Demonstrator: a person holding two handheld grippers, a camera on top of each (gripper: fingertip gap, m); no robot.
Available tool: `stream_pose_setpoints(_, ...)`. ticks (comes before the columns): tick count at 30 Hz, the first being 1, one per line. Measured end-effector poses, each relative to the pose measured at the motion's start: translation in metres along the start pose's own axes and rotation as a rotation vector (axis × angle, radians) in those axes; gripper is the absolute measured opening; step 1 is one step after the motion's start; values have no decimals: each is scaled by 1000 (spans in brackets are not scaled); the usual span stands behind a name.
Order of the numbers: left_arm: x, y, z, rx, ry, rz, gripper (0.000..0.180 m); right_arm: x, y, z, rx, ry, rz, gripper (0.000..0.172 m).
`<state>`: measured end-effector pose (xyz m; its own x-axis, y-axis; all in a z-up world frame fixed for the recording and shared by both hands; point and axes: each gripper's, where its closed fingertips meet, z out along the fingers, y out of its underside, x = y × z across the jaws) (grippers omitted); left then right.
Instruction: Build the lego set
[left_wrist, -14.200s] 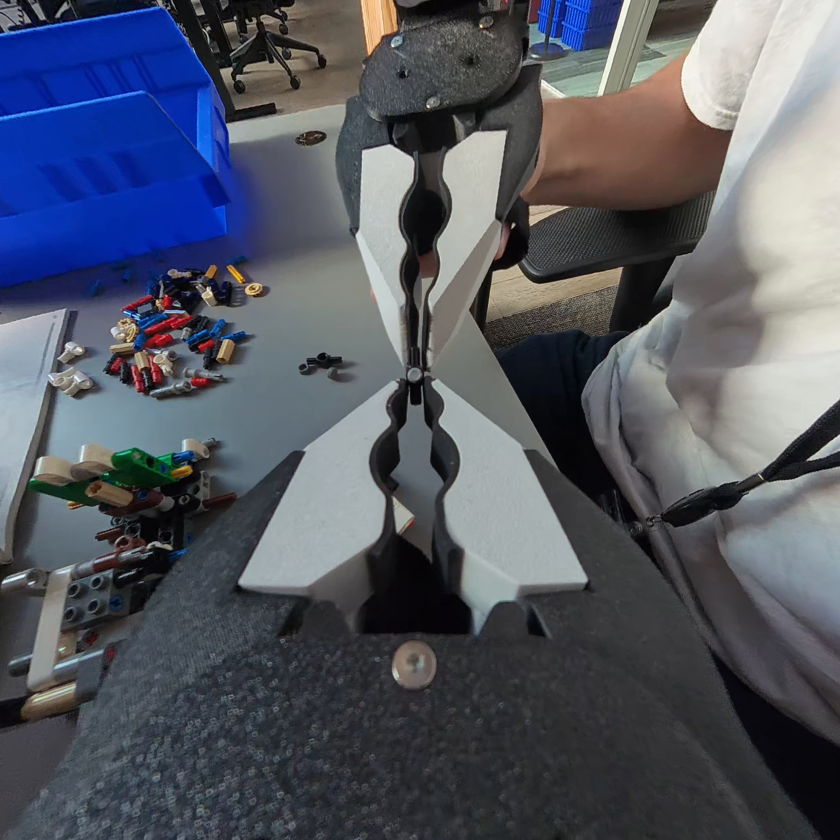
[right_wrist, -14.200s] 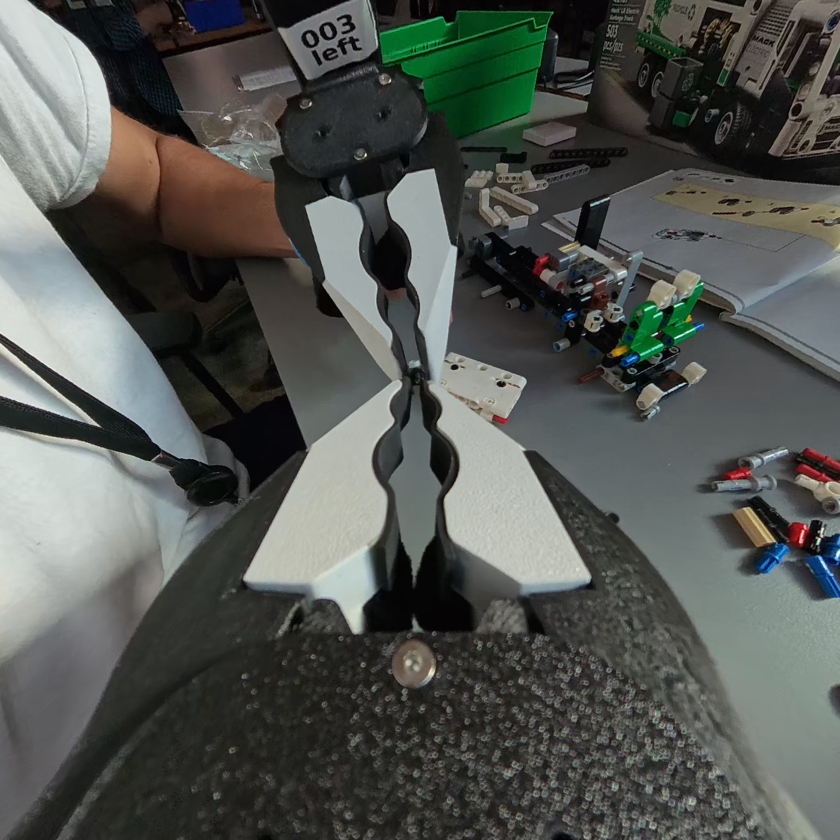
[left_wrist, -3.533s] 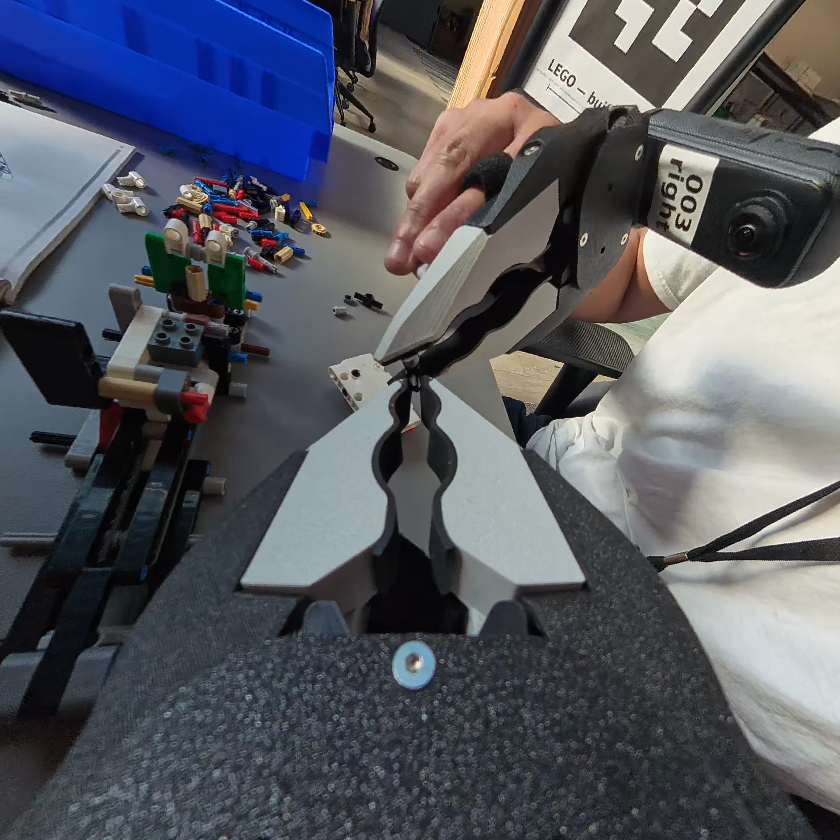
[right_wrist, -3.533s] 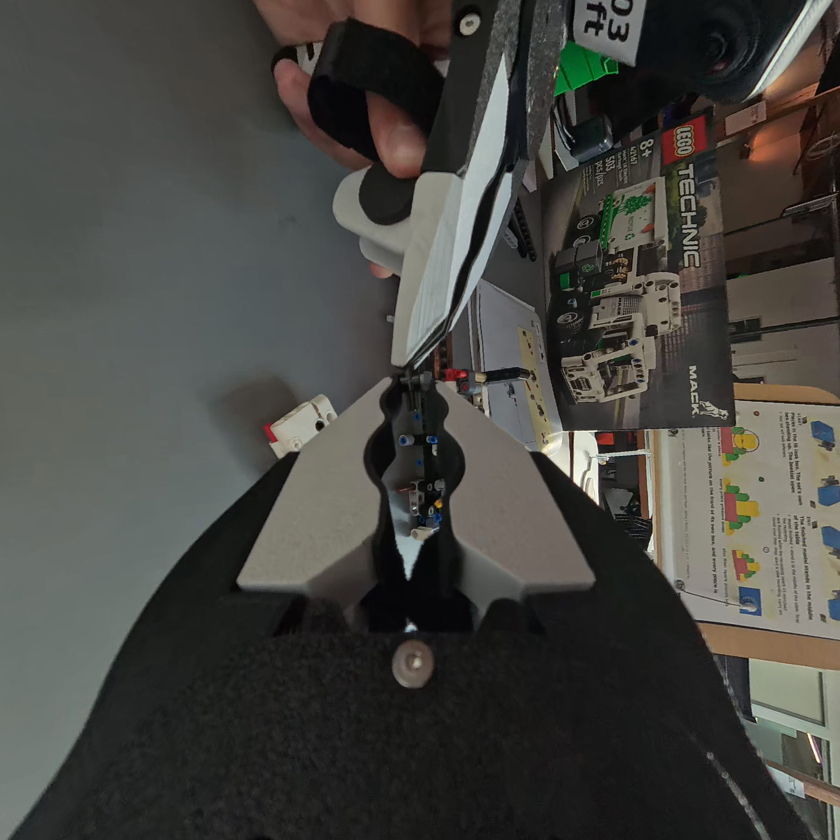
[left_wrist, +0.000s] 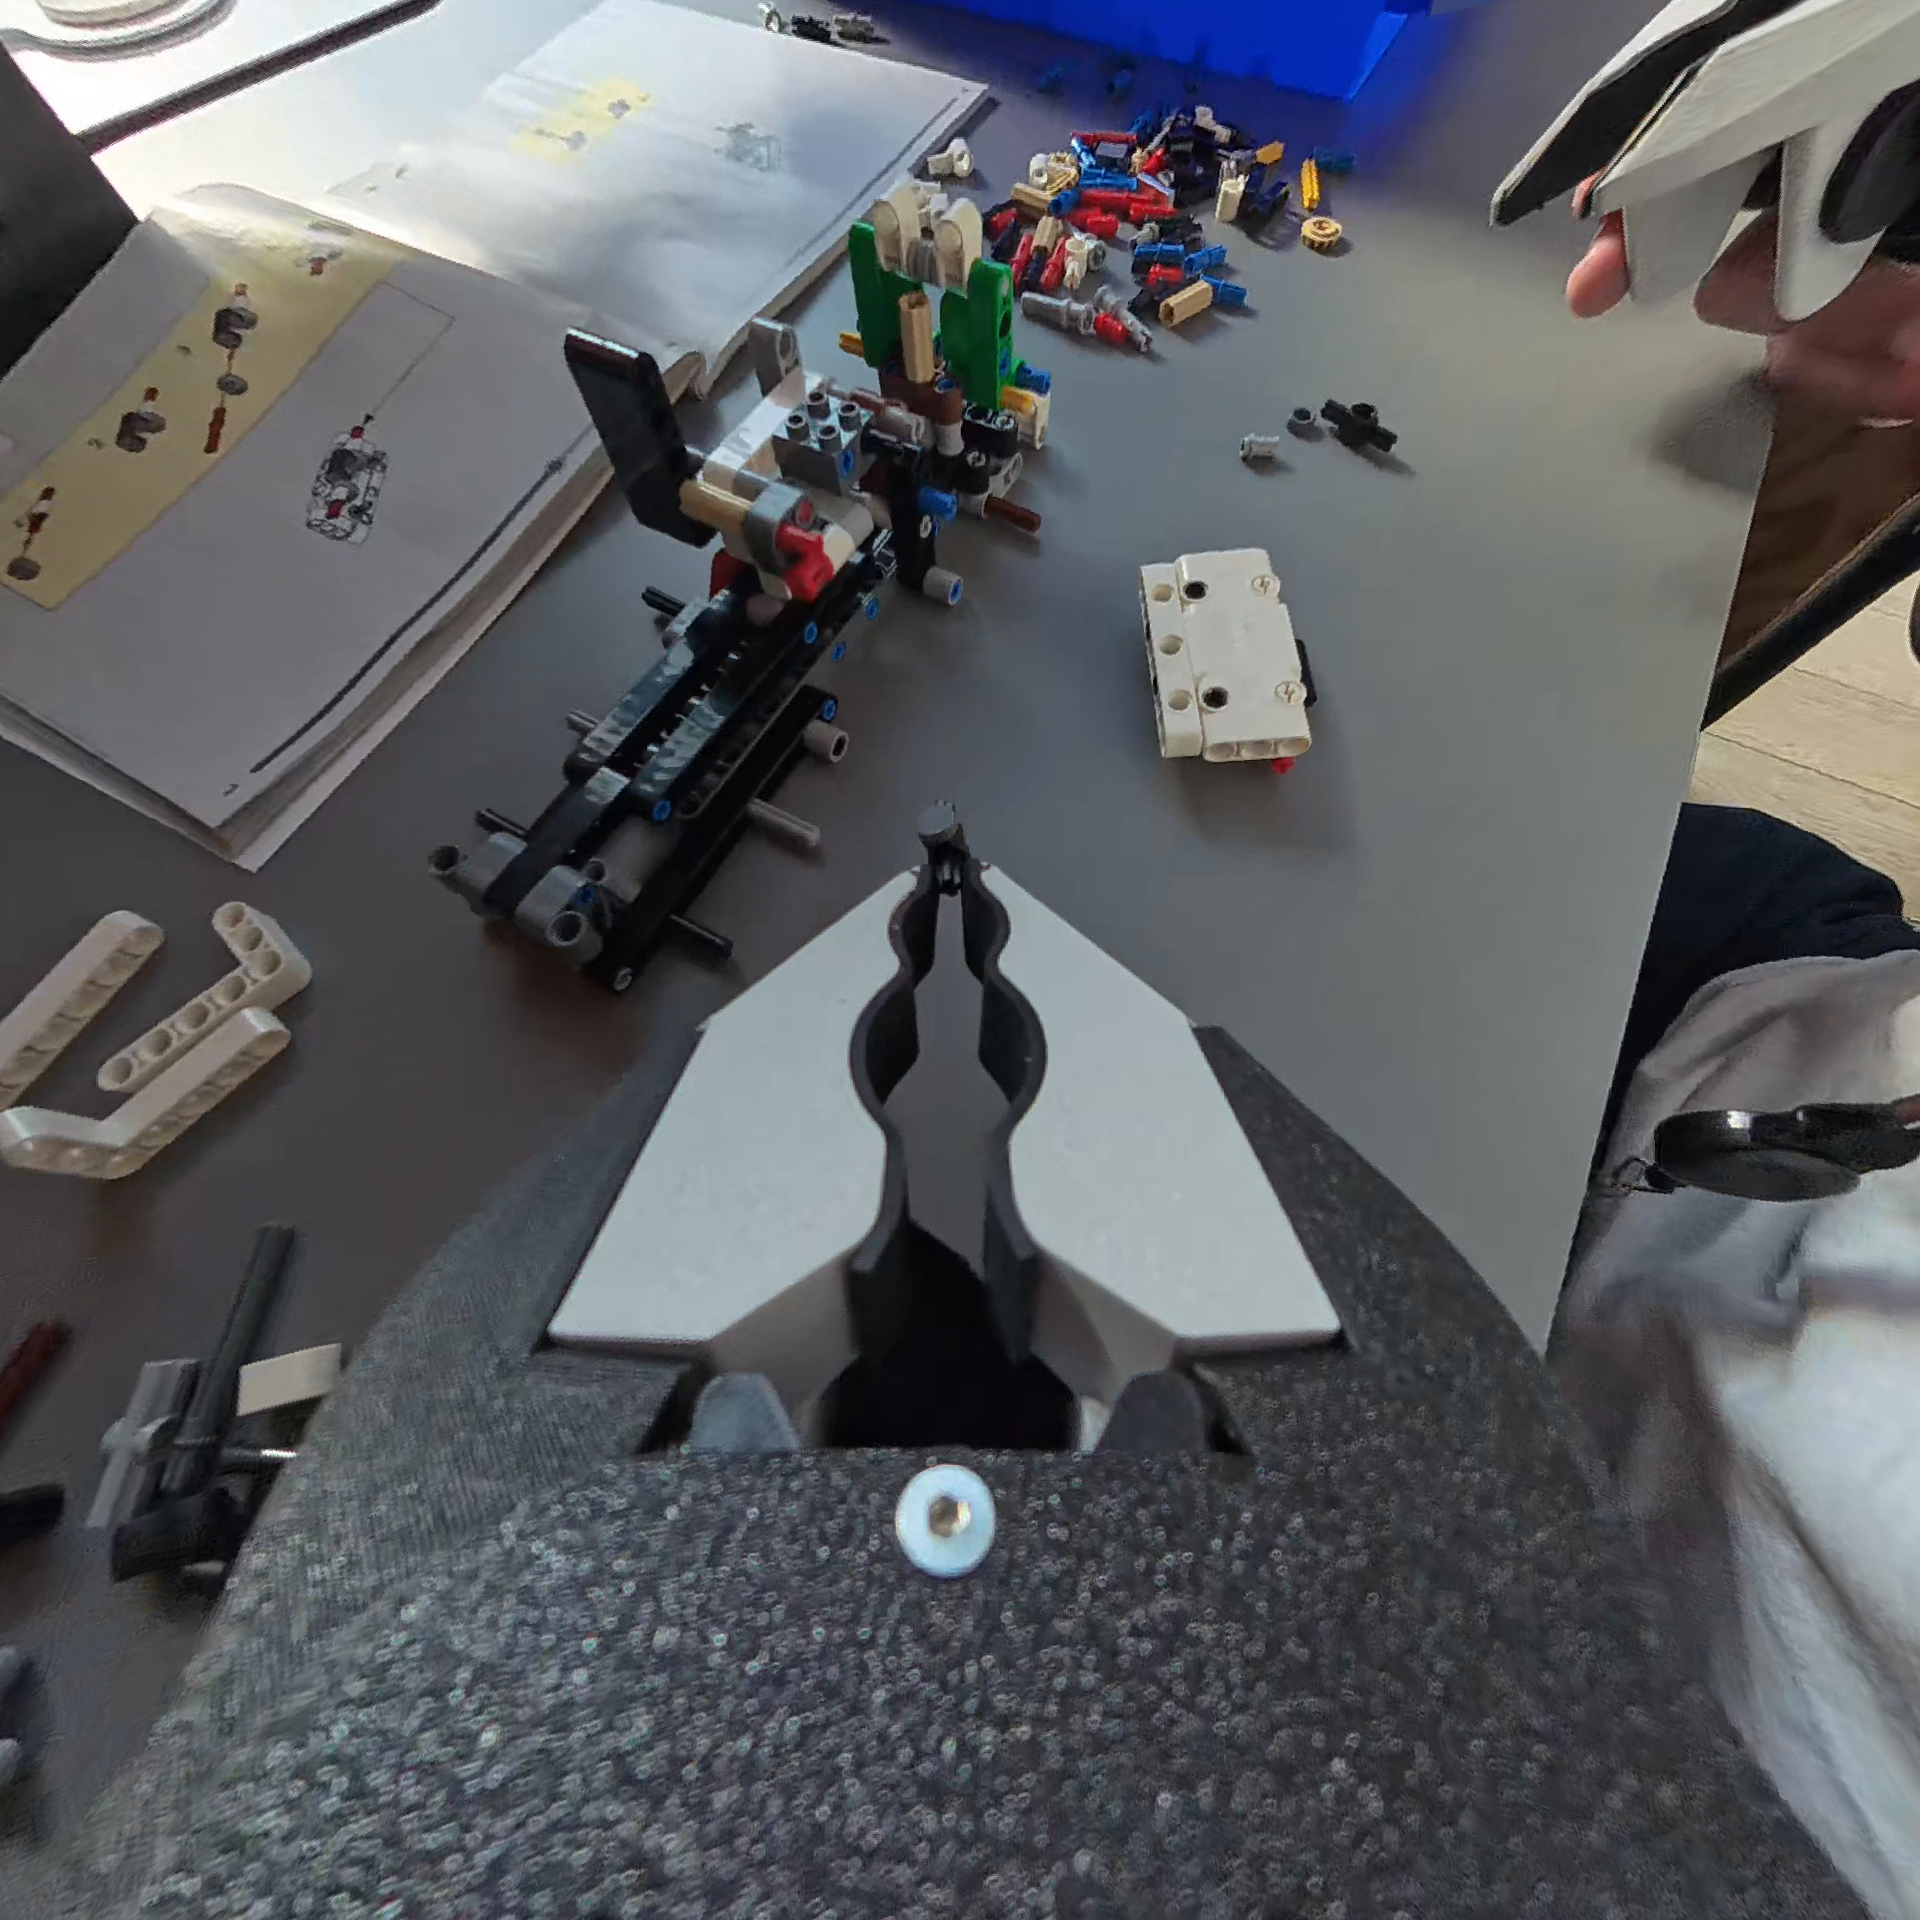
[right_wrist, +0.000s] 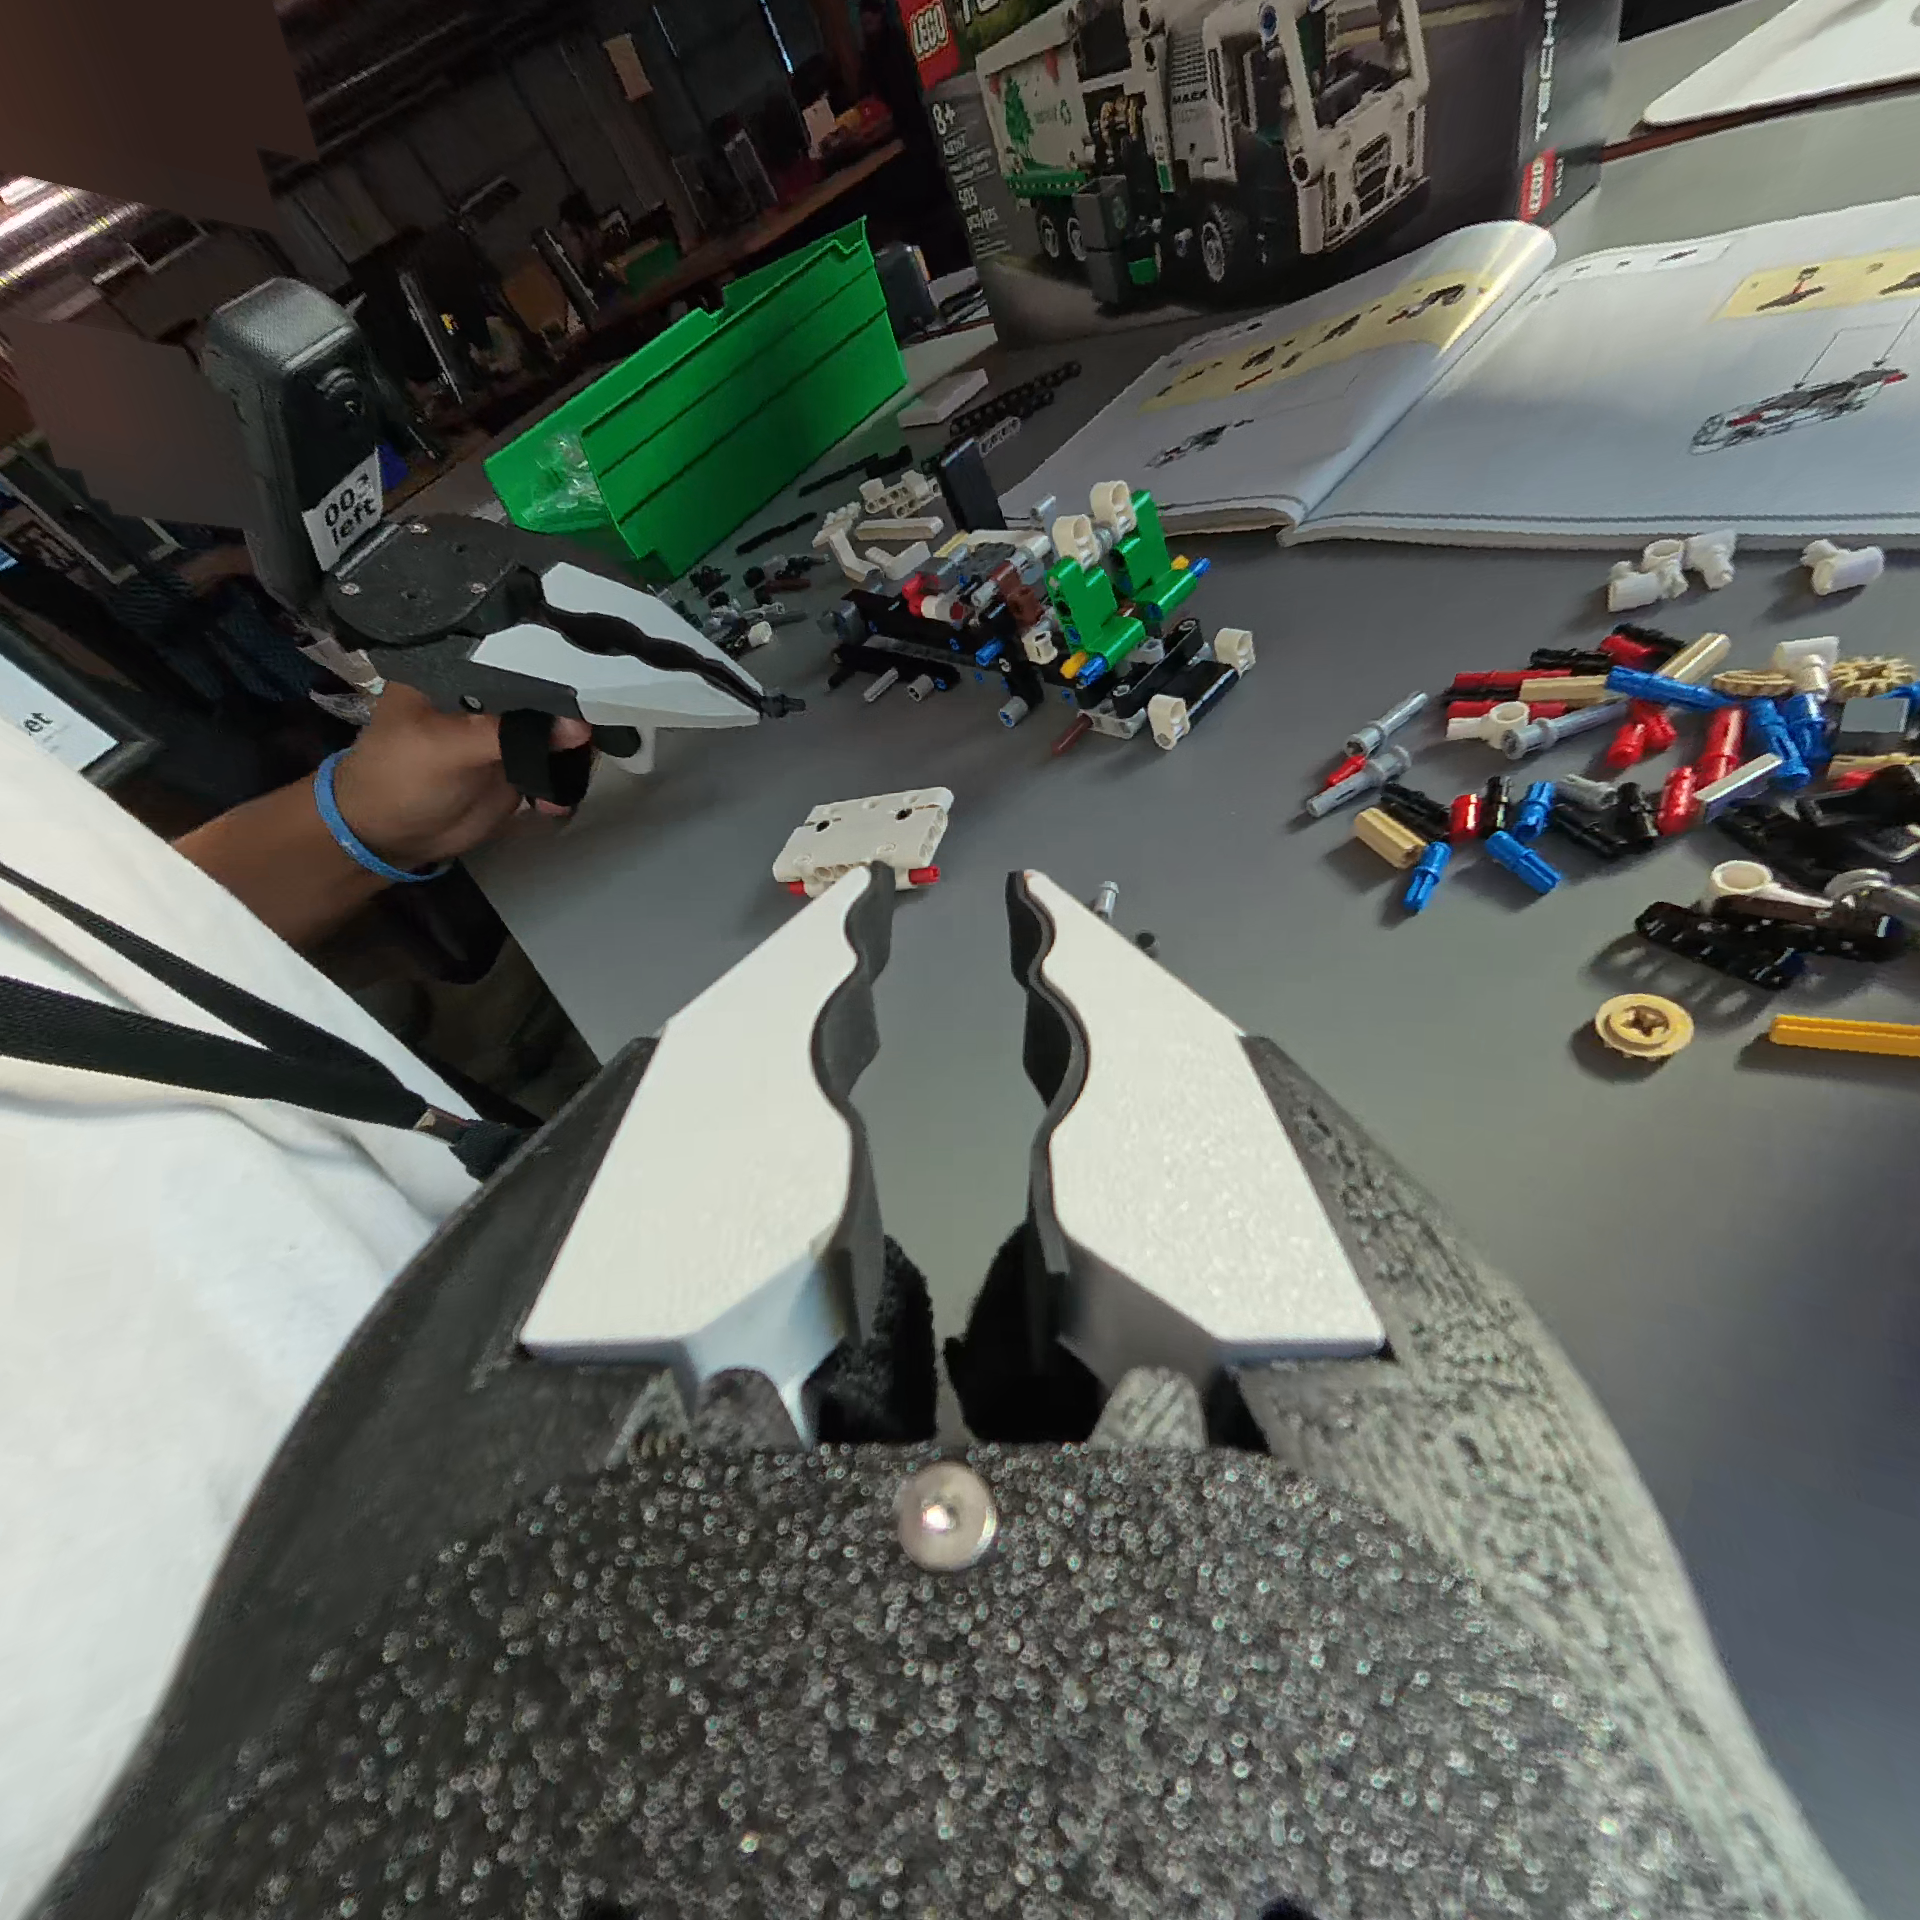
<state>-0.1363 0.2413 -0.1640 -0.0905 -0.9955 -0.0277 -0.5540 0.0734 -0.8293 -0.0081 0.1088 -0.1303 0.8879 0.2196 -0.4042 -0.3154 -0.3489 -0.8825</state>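
grey surface (left_wrist: 1403, 935) carried an open booklet (left_wrist: 312, 520), a black model (left_wrist: 707, 707), a white block (left_wrist: 1226, 655) and loose pieces (right_wrist: 1662, 748). the left gripper (left_wrist: 943, 878), above the surface near the model, pinched a small dark pin (left_wrist: 940, 831) at its tips. the right gripper (right_wrist: 951, 883) was spread with nothing between its pads, near the block, a grey pin (right_wrist: 1107, 894) just beside it.

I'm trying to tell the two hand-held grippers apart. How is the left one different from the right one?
The left hand-held gripper has its fingers pinched together on a small dark pin; the right hand-held gripper has its fingers apart with nothing between them. The left one hangs in the air near the black brick model; the right one points at the white block. Both have white fingers with wavy black pads.
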Motion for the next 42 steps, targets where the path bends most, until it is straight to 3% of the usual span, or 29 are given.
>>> stream_pose_setpoints(4,4,1,1,-25,12,-60,2,6,-8,-1,42,8,10,19)
stream_pose_setpoints(11,8,-2,16,-79,37,-2,2,2,-6,1,22,-39,12,20)
stream_pose_setpoints(22,7,3,18,-80,38,-55,2,2,-4,1,23,-7,-30,19)
stream_pose_setpoints(27,5,16,16,-157,19,-35,2,2,-4,1,24,-10,-24,19)
stream_pose_setpoints(42,11,20,13,-145,-11,106,8,3,-2,2,14,6,-35,18)
